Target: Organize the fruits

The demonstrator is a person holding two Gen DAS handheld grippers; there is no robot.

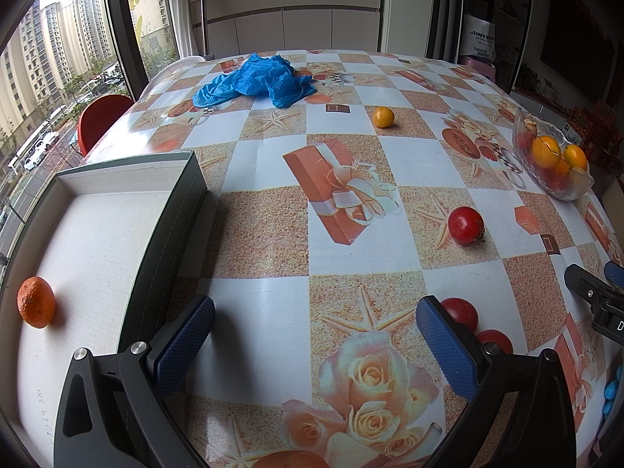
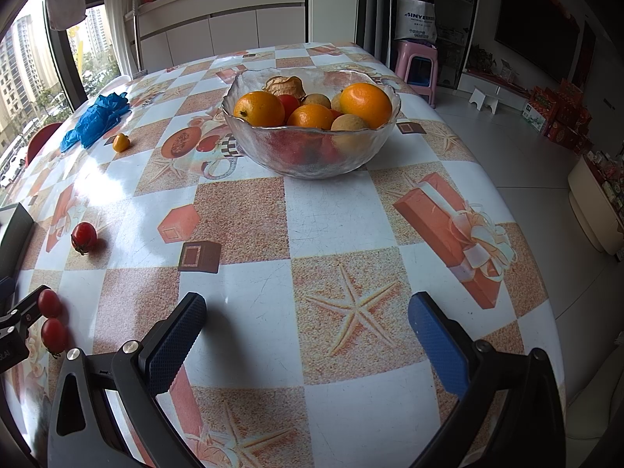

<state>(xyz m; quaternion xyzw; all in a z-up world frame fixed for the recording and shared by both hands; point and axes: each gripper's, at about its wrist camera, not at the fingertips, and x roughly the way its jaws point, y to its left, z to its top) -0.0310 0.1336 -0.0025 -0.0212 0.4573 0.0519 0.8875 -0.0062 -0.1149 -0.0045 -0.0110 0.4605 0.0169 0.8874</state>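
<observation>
My left gripper (image 1: 316,316) is open and empty above the table. A shallow white box (image 1: 101,234) lies to its left with one orange mandarin (image 1: 36,302) inside. A red tomato (image 1: 465,224) lies ahead to the right, two small tomatoes (image 1: 462,312) sit by the right finger, and a small orange (image 1: 383,116) lies farther back. My right gripper (image 2: 308,318) is open and empty, facing a glass bowl (image 2: 312,156) filled with oranges (image 2: 366,104) and other fruit. In the right wrist view the tomato (image 2: 83,237), the two small tomatoes (image 2: 50,319) and the small orange (image 2: 121,142) lie at left.
A crumpled blue plastic bag (image 1: 253,80) lies at the table's far side. A red chair (image 1: 101,117) stands by the window at left. A pink stool (image 2: 417,66) stands beyond the table. The table edge drops to the floor at right in the right wrist view.
</observation>
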